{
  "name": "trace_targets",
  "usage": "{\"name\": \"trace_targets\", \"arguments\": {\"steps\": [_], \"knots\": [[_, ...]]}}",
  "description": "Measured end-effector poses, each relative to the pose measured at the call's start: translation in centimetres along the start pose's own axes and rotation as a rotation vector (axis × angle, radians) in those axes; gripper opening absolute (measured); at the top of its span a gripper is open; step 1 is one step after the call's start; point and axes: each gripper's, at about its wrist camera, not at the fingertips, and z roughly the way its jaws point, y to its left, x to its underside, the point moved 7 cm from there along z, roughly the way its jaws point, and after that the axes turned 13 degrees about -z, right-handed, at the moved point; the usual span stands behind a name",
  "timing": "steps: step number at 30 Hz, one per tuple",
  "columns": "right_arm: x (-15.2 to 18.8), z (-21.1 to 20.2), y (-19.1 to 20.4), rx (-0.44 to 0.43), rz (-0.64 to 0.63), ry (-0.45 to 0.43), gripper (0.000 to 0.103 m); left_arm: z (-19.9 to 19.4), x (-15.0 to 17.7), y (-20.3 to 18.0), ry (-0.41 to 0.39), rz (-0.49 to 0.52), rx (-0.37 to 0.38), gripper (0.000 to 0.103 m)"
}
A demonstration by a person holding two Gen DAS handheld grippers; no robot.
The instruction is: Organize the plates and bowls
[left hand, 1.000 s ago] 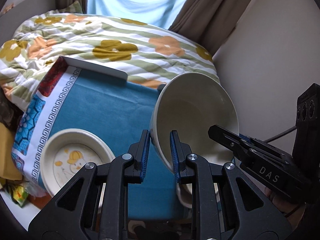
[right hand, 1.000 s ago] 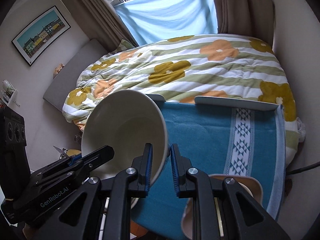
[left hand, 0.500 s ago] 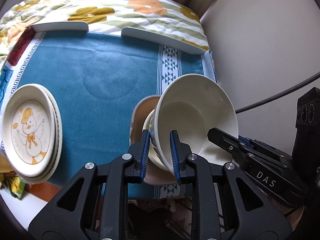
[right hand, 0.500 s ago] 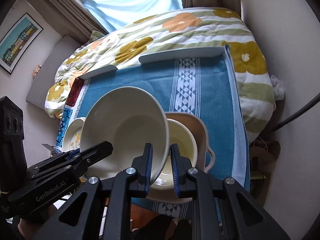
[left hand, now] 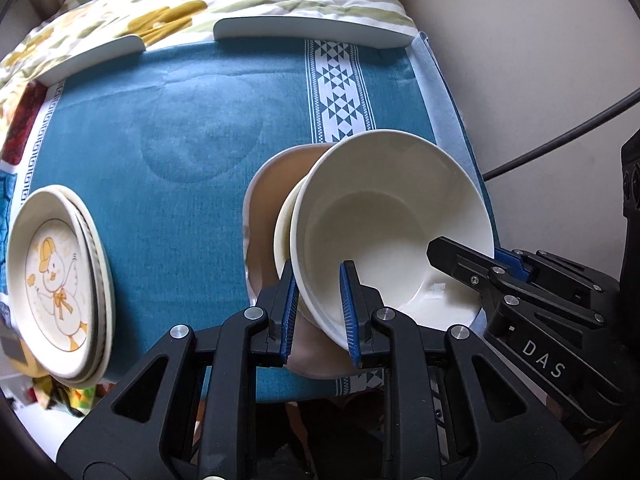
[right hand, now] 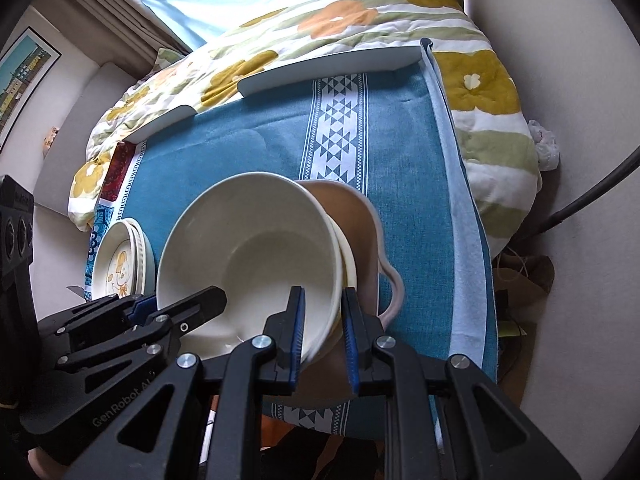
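I have the left claw (left hand: 318, 304) and the right claw (right hand: 323, 328) each pinching the rim of the big cream bowl (left hand: 392, 224), nested in a smaller bowl (left hand: 283, 228) on the tan dish (left hand: 266, 196); duck plates (left hand: 56, 280) lie at nine o'clock on the table (left hand: 192, 136).

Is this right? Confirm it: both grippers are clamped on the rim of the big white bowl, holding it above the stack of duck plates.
Not quite. The big white bowl, clamped by left gripper and right gripper, sits over the smaller bowl in the tan dish; the left wrist view shows the duck plates apart.
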Motion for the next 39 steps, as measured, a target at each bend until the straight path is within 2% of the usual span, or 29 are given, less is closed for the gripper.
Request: {"name": "trace_targets", "arguments": {"steps": [8,30,39], "knots": [[0.26,0.30,-0.22,0.017,-0.002,0.003,0.017,0.53,0.08,-0.60,-0.008,0.069,-0.075,0.018],[0.41,0.31,-0.16,0.010,0.008,-0.001,0.017,0.81,0.18,-0.88,-0.039,0.153,-0.206,0.018],[0.37,0.35,-0.23,0.012,0.000,0.001,0.017,0.83,0.19,-0.88,-0.038,0.143,-0.199,0.018]]}}
